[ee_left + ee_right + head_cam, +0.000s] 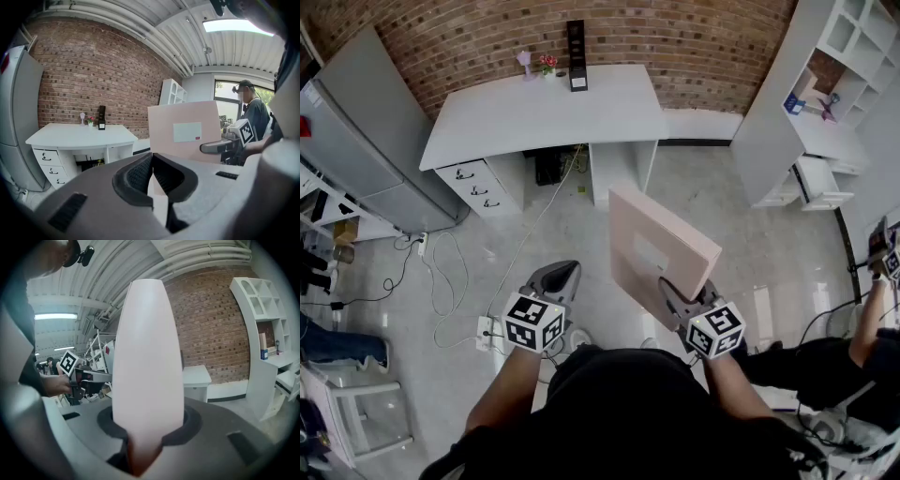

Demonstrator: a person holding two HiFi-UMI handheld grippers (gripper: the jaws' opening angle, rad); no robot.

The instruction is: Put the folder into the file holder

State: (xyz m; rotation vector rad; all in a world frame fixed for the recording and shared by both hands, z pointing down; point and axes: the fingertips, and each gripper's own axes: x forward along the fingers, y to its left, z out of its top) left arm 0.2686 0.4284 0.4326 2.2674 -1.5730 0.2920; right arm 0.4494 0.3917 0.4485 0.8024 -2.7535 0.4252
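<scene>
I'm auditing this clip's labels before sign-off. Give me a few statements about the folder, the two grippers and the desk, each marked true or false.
1. The right gripper is clamped on the pink folder. True.
2. The left gripper grips the folder too. False: its jaws are together on nothing, and it is apart from the folder.
3. The folder already stands in the file holder. False: it is held up over the floor, well short of the white desk.
4. The black file holder stands at the back of the white desk, by the brick wall. True.
</scene>
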